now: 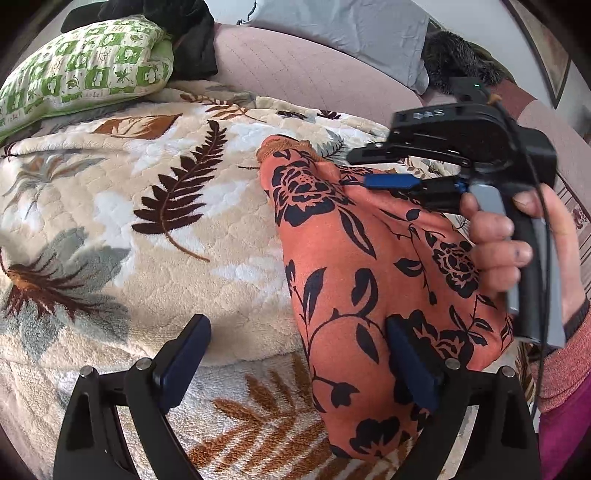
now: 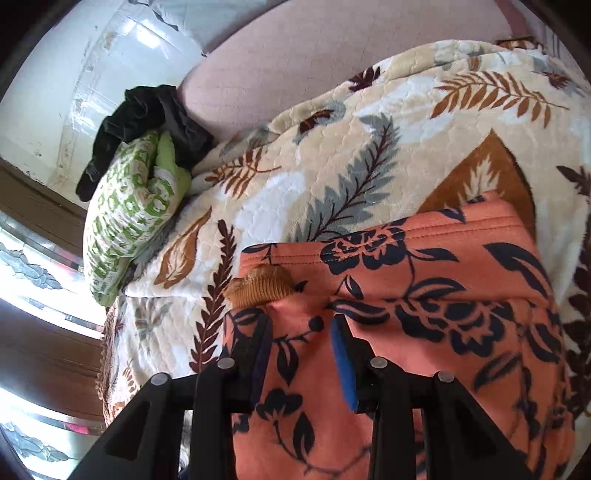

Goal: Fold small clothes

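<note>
An orange garment (image 1: 354, 258) with a dark flower print and a brown ribbed cuff (image 2: 262, 286) lies on a leaf-patterned blanket (image 1: 147, 206). In the right wrist view the same garment (image 2: 424, 295) fills the lower right. My right gripper (image 2: 301, 354) is shut on a fold of its cloth just below the cuff. From the left wrist camera, that right gripper (image 1: 364, 170) is held by a hand (image 1: 498, 240) and pinches the bunched, lifted cloth near the cuff end. My left gripper (image 1: 297, 363) stands wide open low over the garment's near edge, its pads pressing on nothing.
A green and white patterned pillow (image 1: 81, 70) lies at the blanket's far left with black clothing (image 1: 184, 33) behind it. A grey pillow (image 1: 351, 29) and a dark furry thing (image 1: 458, 59) lean on the pink padded backrest (image 1: 295, 70). A pale wall (image 2: 74, 74) stands to the left.
</note>
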{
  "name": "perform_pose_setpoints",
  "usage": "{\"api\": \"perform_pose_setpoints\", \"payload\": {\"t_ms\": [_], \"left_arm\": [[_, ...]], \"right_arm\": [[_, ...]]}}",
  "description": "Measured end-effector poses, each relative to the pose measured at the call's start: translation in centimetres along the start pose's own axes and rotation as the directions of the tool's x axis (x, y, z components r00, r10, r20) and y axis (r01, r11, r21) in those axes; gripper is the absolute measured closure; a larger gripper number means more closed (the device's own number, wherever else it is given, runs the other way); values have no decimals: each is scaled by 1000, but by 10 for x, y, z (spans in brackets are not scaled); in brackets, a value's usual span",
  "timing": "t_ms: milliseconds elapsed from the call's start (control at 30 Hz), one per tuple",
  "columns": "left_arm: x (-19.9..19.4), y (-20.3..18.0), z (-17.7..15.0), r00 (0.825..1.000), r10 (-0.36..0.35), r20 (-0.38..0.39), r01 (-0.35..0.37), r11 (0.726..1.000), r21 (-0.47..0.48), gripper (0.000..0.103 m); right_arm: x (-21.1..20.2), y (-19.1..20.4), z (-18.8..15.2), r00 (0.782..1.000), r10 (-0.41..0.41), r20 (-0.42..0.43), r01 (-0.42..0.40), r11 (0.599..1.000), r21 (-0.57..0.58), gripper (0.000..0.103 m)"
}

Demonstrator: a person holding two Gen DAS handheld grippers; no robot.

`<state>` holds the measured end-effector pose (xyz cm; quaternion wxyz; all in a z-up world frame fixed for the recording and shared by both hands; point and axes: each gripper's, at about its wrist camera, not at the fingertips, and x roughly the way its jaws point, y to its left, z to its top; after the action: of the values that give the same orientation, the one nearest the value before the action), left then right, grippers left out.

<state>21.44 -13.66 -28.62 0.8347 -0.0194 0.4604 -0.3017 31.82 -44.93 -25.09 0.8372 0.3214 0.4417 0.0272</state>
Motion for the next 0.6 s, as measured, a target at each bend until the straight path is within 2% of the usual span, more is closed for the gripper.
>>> {"api": "perform_pose_setpoints", "payload": {"t_ms": [100, 200, 300, 400, 467, 533, 600], "left_arm": [[-13, -8, 1, 998, 33, 48, -35, 999, 30, 8], [-22, -19, 1, 989, 110, 99, -119, 989, 89, 8], [-21, -24, -2, 983, 148, 106, -161, 980, 118, 8], [-20, -25, -4, 983, 149, 106, -162, 979, 125, 8], [-19, -25, -4, 984, 144, 103, -156, 980, 127, 8], [-18, -24, -4, 983, 148, 106, -161, 979, 124, 8], [-18, -24, -4, 984, 146, 104, -159, 980, 123, 8]], "right_arm": [[-57, -10, -25, 996, -25, 86, 30, 998, -51, 67], [-92, -24, -58, 994, -81, 78, 85, 995, -55, 67], [-104, -36, -90, 980, -190, 65, 193, 980, -45, 67], [-94, -58, -114, 968, -246, 42, 246, 969, 10, 66], [-85, -58, -121, 953, -294, 75, 298, 954, -41, 66], [-90, -52, -120, 945, -314, 90, 319, 946, -60, 66], [-101, -50, -119, 947, -295, 125, 301, 953, -37, 66]]}}
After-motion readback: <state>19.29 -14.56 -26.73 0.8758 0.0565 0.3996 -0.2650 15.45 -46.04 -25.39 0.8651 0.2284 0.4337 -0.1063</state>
